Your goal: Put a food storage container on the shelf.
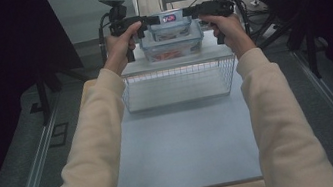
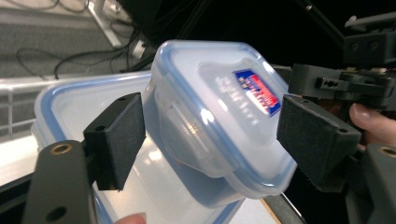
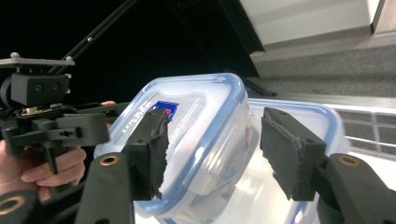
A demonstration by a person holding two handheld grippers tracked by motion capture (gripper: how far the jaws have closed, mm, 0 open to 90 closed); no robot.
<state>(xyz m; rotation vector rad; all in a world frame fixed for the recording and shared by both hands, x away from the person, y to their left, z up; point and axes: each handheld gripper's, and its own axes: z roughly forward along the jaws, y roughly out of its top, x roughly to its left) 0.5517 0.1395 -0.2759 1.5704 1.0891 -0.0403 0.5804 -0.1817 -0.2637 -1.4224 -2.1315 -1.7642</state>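
Observation:
A small clear container (image 1: 169, 23) with a blue-rimmed lid and a red and blue label is up at the table's far end, right over a larger clear container (image 1: 172, 47). Whether it touches that one I cannot tell. My left gripper (image 2: 210, 140) comes in from the left. Its pads (image 2: 116, 140) press the small container (image 2: 219, 116) from both sides, so it is shut on it. My right gripper (image 3: 212, 140) faces it from the other side. Its jaws are spread around the small container's (image 3: 187, 121) end, and a gap shows at one pad (image 3: 289, 154).
A wire basket (image 1: 178, 85) stands on the pale tabletop (image 1: 183, 146) just in front of the containers. The large container (image 2: 70, 102) holds something orange-red. Dark stands and cables lie beyond the table's far edge.

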